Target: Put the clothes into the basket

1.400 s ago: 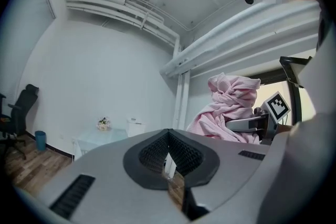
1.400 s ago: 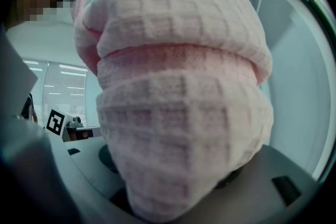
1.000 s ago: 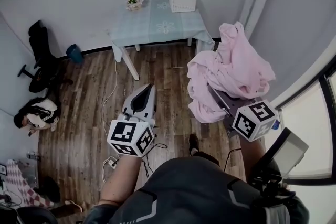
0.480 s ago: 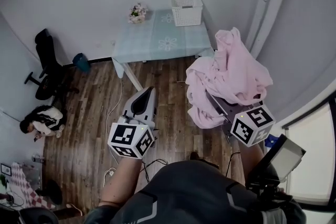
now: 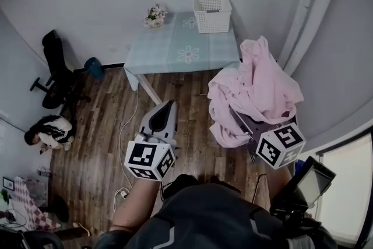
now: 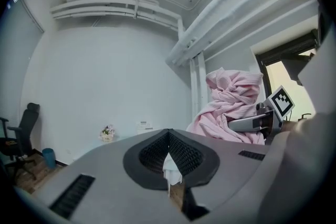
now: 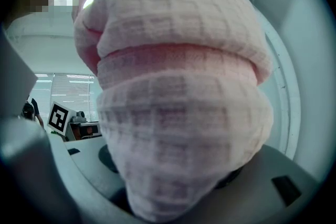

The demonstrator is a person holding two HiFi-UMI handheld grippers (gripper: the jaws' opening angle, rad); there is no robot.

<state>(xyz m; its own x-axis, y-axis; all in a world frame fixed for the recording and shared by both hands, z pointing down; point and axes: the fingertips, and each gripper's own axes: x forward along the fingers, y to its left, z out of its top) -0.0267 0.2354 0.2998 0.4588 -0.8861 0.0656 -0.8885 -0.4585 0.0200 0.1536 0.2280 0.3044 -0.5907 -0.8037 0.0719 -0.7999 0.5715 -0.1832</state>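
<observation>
The head view looks steeply down from high up at the far table and floor, the left gripper view looks level toward the far wall, and the right gripper view is pressed close to the pink cloth, which all three show.

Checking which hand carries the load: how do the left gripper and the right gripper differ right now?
The left gripper has its jaws together, holding nothing; the right gripper is closed on a bundled pink garment. In the head view the left gripper's jaws show bare, while the right gripper's lie mostly under cloth. Both point toward the table bearing the white basket.
</observation>
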